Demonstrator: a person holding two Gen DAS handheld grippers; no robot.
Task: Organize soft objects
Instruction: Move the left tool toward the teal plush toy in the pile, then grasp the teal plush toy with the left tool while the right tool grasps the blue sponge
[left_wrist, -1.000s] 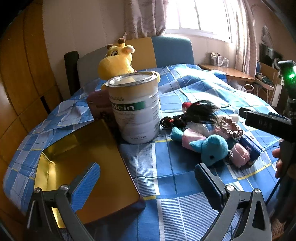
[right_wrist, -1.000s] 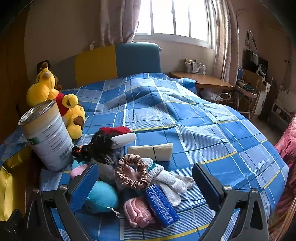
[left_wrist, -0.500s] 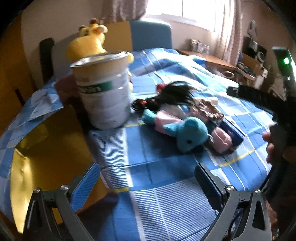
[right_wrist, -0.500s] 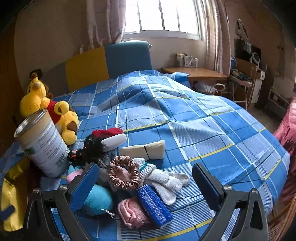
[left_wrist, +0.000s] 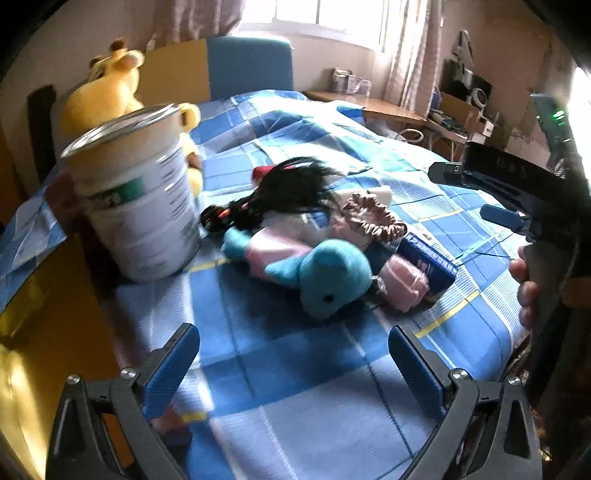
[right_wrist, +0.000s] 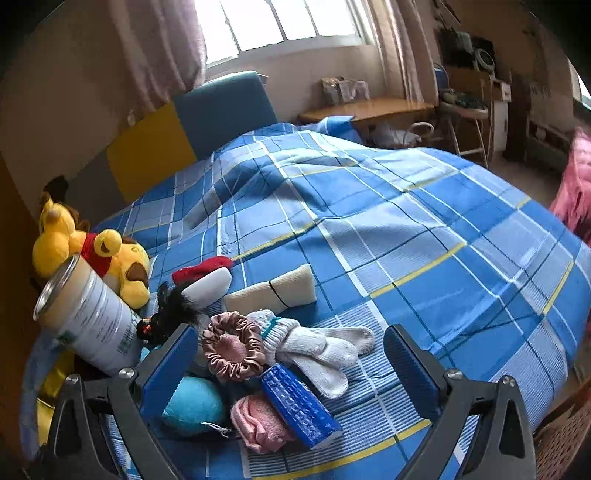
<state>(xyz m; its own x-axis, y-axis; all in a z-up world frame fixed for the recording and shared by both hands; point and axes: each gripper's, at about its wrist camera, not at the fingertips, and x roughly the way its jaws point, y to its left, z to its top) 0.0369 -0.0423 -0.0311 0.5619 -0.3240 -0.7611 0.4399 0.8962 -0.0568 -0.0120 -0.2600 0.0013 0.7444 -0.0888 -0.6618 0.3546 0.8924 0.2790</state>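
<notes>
Clearly both tongs, left (left_wrist: 293, 363) and right (right_wrist: 290, 363), stand wide open and empty. The blue plush whale (left_wrist: 325, 275) lies on the bed (right_wrist: 424, 236), soft and light; take its round body.

Left tongs (left_wrist: 293, 363) gape over the blue checked bed (left_wrist: 295, 369); teal plush toy (left_wrist: 328, 280) at twelve o'clock, white metal can (left_wrist: 138, 206) at ten.

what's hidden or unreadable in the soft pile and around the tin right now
- Left wrist view: label text on the white metal tin is motion-blurred, unreadable.
- Right wrist view: teal plush whale partly covered by the right claw finger.
- Both views: gold tray cut off by the frame edge.
- Neither view shows the tin's contents.
</notes>
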